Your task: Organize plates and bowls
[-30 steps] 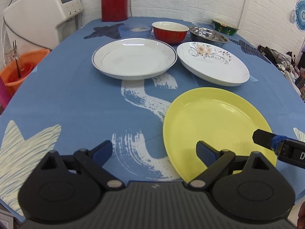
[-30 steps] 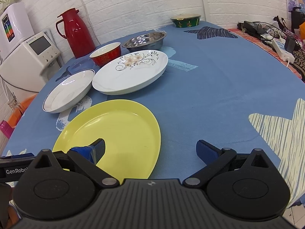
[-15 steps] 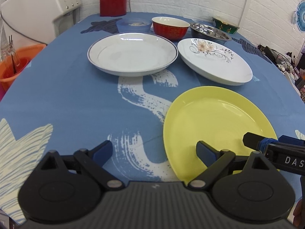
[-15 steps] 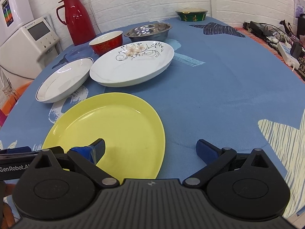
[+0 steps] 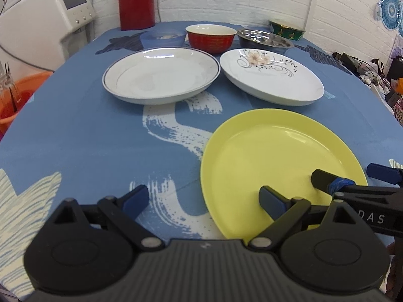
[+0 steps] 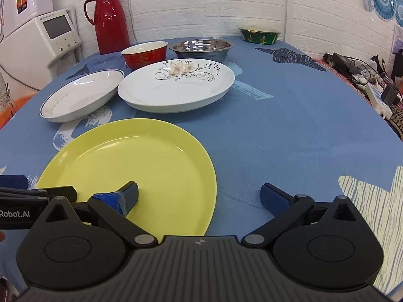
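Observation:
A yellow plate [image 5: 277,156] [image 6: 141,161] lies flat on the blue tablecloth, nearest to me. My left gripper [image 5: 202,197] is open, with the plate's left rim between its fingers. My right gripper [image 6: 200,195] is open too; its left finger hovers over the plate and its right finger is over the cloth. Behind the yellow plate sit a white blue-rimmed plate [image 5: 161,75] [image 6: 80,95] and a floral plate [image 5: 272,75] [image 6: 176,88]. Further back stand a red bowl [image 5: 211,37], a pale blue bowl [image 5: 162,37], a steel bowl [image 5: 264,40] and a green bowl [image 5: 286,26].
A red thermos [image 6: 109,20] stands at the table's far left by the white brick wall. A white appliance [image 5: 45,17] and an orange bucket [image 5: 15,100] are off the left edge. Cables and chargers [image 6: 372,80] lie along the right edge.
Both grippers have moved forward and lower over the yellow plate, one from each side, and stay open. The plates and bowls have not moved.

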Tool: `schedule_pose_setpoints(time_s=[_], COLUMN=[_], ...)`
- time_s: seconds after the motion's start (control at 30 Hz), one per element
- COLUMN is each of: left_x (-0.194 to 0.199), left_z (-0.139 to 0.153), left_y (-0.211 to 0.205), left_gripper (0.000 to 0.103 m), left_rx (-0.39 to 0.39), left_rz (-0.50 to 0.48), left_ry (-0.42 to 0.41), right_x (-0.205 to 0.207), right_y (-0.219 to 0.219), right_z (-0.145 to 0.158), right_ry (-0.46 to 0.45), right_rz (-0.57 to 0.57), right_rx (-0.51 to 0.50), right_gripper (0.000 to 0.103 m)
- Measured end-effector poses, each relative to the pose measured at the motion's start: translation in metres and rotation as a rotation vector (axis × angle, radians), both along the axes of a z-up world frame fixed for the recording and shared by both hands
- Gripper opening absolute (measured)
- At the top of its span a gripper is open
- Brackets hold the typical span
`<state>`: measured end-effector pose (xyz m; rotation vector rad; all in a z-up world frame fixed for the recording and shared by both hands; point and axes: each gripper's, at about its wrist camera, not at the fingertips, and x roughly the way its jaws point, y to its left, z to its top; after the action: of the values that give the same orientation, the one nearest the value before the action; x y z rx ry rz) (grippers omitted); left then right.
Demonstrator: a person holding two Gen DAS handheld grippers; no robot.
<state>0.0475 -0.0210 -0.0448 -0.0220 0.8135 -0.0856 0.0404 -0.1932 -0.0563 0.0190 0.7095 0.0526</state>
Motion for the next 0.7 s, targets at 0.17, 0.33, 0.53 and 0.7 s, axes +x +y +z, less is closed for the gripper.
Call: schedule_pose_setpoints(time_s=[0.17, 0.33, 0.53, 0.7], left_x=[0.000, -0.003, -0.003, -0.005], left_z=[-0.001, 0.002, 0.006, 0.009], left_y=[0.001, -0.005, -0.013, 0.002], left_gripper=[0.092, 0.073, 0.043, 0.020], left_rx=[0.002, 0.000, -0.006, -0.073], left_rz=[-0.005, -0.028, -0.071, -0.055], left_ry=[-0.003, -0.032, -0.048, -0.030], right_x=[-0.002, -0.008, -0.013, -0.015], right_y=[-0.001, -0.003, 0.000, 0.000], right_z=[0.001, 0.000, 0.006, 0.007], right_ry=[-0.006, -0.028, -0.052, -0.051], right_rz=[0.004, 0.057, 0.115, 0.089], right_rx=[0.007, 0.013, 0.023, 0.049], right_gripper=[0.089, 0.084, 0.028, 0.027])
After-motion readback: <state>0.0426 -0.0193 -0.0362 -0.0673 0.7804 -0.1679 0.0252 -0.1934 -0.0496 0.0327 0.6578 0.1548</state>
